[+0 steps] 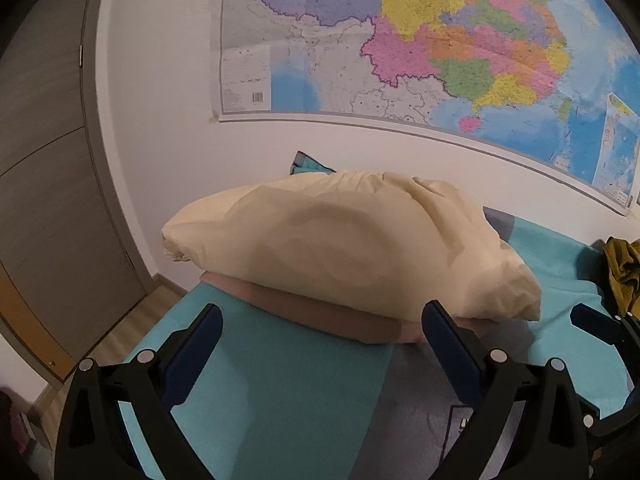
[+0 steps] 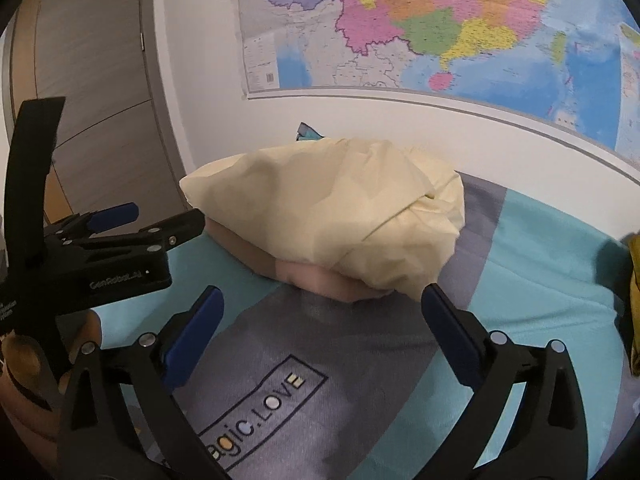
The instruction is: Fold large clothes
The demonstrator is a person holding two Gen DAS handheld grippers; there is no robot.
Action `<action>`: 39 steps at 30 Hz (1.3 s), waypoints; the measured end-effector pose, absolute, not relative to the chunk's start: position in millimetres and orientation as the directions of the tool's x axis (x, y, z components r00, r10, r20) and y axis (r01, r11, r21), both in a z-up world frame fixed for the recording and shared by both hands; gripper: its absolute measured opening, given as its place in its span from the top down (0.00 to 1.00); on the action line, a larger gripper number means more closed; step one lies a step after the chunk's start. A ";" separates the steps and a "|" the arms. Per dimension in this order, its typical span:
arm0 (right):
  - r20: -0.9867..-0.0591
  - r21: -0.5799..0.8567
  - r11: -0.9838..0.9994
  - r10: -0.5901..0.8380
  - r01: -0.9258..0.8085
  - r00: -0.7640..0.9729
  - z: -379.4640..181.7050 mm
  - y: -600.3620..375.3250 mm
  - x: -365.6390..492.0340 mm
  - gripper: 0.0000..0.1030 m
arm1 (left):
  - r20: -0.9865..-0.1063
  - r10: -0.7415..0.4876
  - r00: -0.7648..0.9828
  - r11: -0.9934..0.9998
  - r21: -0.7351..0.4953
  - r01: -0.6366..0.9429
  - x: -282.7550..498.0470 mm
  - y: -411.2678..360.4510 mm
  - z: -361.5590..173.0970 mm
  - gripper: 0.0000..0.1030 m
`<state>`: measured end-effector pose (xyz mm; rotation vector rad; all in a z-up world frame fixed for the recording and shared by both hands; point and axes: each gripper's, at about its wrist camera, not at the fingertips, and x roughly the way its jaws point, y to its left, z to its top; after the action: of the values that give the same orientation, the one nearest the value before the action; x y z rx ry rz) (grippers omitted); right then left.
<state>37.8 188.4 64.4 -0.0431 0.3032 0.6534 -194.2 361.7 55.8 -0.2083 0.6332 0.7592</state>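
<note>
Here, a grey garment printed with a boxed line of lettering is seen spread flat on a bed covered by a turquoise sheet. The garment lies directly beneath the right gripper, whose blue-padded jaws are spread to their widest, with nothing held between them and the cloth below left untouched. The left gripper is likewise held wide open and empty above the sheet, with the edge of the grey garment showing beside its right finger. In the right wrist view the left gripper is seen at the left edge, just beside the right one, gripped by a hand. Beyond both grippers, a cream pillow is stacked on a pinkish pillow at the far end of the bed. An olive-yellow piece of clothing is bunched at the right margin, on the sheet and well apart from the grey garment. A large coloured map is fixed to the white wall behind the pillows, and a brown wardrobe stands at the left.
</note>
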 end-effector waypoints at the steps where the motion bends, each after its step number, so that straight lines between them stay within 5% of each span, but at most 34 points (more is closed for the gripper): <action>1: -0.293 0.055 0.796 0.590 -0.603 0.752 63.6 186.9 36.4 0.05 | -0.601 0.580 0.550 0.714 0.049 -0.699 -196.3 358.5 56.8 0.06; 39: -0.271 0.061 0.809 0.578 -0.585 0.770 53.6 159.2 1.3 0.05 | -0.606 0.565 0.559 0.731 0.054 -0.680 -211.3 319.8 53.4 0.06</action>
<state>1.3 159.2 53.6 -0.0277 0.2845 0.6306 -211.3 319.8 53.4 -0.1950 0.6412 0.7396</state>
